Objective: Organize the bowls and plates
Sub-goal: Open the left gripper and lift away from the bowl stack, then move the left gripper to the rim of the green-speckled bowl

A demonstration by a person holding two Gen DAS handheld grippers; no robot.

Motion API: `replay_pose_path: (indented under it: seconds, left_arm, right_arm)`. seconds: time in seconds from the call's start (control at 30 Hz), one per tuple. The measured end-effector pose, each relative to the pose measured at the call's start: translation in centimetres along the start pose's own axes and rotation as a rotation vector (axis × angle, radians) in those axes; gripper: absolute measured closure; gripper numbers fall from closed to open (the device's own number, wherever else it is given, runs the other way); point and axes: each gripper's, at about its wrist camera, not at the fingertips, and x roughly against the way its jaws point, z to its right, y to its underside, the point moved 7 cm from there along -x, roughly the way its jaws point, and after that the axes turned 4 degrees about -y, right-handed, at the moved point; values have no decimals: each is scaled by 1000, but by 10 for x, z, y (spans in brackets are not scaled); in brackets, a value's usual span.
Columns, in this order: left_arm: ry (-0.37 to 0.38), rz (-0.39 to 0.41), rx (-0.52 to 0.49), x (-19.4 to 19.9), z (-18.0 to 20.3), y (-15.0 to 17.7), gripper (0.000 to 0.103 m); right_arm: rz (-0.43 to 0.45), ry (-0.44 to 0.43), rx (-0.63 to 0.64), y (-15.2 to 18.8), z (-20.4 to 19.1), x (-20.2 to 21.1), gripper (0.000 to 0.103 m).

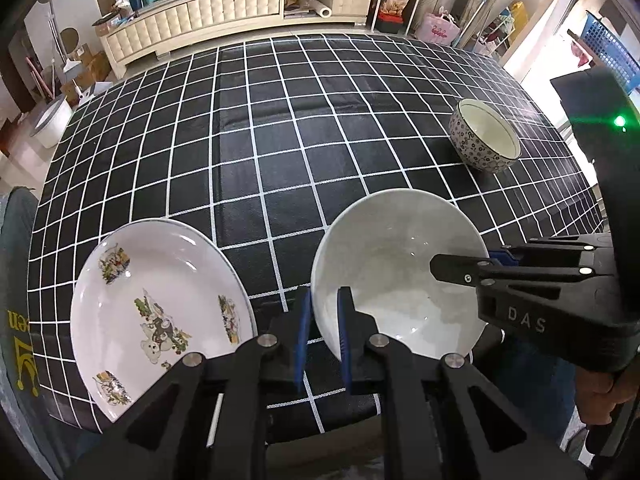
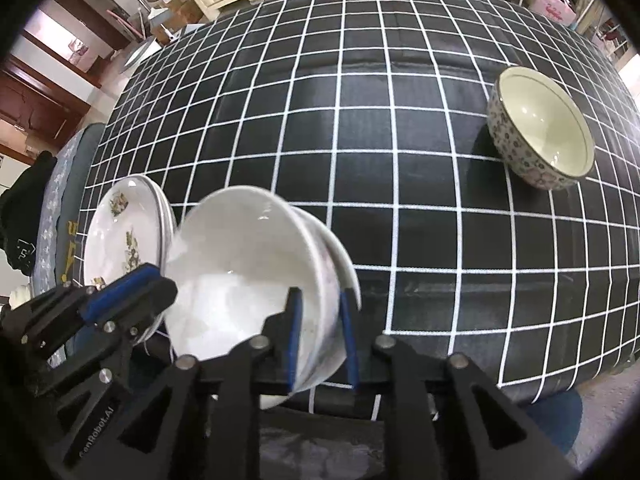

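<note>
The counter (image 1: 280, 128) is covered by a black cloth with a white grid. Behind it a cream tufted low cabinet (image 1: 200, 12) loaded with clutter is seen, with shelving and a pink bag (image 1: 440, 30) at the right.

A glossy white ceramic bowl (image 1: 396, 272) is nested in at least 1 further white bowl near the front edge of the counter. Just left of it a white ceramic plate with cartoon prints (image 1: 160, 312) is stacked on another plate. A cream bowl with a dark floral outer pattern (image 2: 544, 128) stands well apart at the far right.

The left hand-held gripper (image 1: 322, 344) is clenched on the white bowl's near-left rim. The right hand-held gripper (image 2: 320, 344) straddles the right rim; its blue pads stand slackened, not visibly pressing on the wall.
</note>
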Motion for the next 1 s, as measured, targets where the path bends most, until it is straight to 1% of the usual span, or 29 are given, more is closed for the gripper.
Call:
replay_pose_path:
  seconds: [0.13,0.17,0.23,0.27,0.3,0.5,0.63,0.67,0.77,0.83,0.93,1.0]
  left_arm:
    - [7,10,-1,5,1,1,93]
    - [9,12,-1,7,1,1,93]
    - [13,22,-2,11,2,2,93]
    - [14,26,-4,13,2,2,93]
    - [14,29,-5,14,2,2,93]
    - [16,42,-4,20,3,3,93]
    - [25,51,-4,25,8,3,92]
    - [25,55,-6,27,9,3,90]
    - [30,69,-11,34,14,1,89]
    - [31,82,-14,40,17,-2,84]
    - [31,105,-23,50,24,-7,82]
    - [34,124,-25,57,30,-12,76]
  right_arm:
    - [5,2,6,3,-5,2,63]
    - [7,-6,3,3,-6,3,59]
    - [14,-7,2,4,-7,5,49]
    - [30,23,3,3,-7,7,34]
    - [52,44,6,2,-6,11,29]
    - [88,55,-5,0,2,27,29]
    - [132,65,2,0,8,44,28]
    - [151,71,7,0,10,51,27]
    - [190,91,22,-2,14,67,27]
    - [222,101,29,-3,19,79,27]
    - [262,107,35,-5,27,95,26]
    - [286,112,34,-6,33,104,26]
